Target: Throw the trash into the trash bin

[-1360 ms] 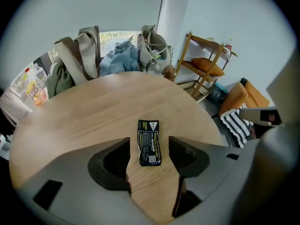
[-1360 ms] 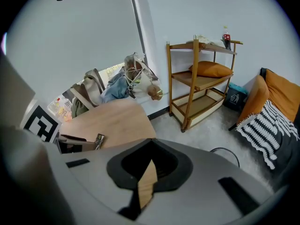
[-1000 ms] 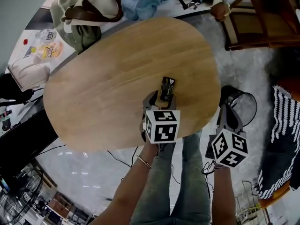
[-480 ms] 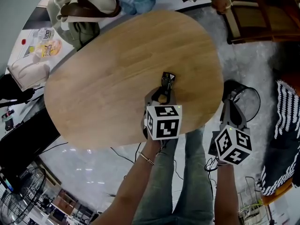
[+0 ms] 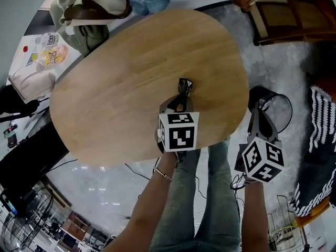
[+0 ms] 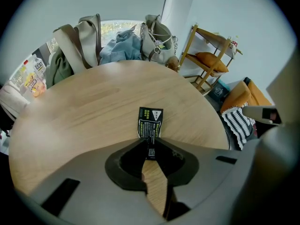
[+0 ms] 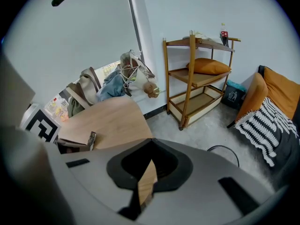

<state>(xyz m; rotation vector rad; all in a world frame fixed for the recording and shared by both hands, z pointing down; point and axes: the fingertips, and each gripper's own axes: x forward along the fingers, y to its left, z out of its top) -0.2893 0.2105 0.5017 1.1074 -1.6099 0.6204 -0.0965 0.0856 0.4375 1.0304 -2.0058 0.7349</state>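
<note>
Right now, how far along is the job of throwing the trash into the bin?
Done: nothing yet; the black wrapper is on the table, not in the trash bin.
In hand: the left tool is closing its jaws, with the wrapper's near end between them.
Left: lift the wrapper, carry it to the bin on the floor and drop it in. The right tool is shut and empty.

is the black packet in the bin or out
Out: the black packet is on the table, apart from the bin, its near end between the left tool's closing jaws.
</note>
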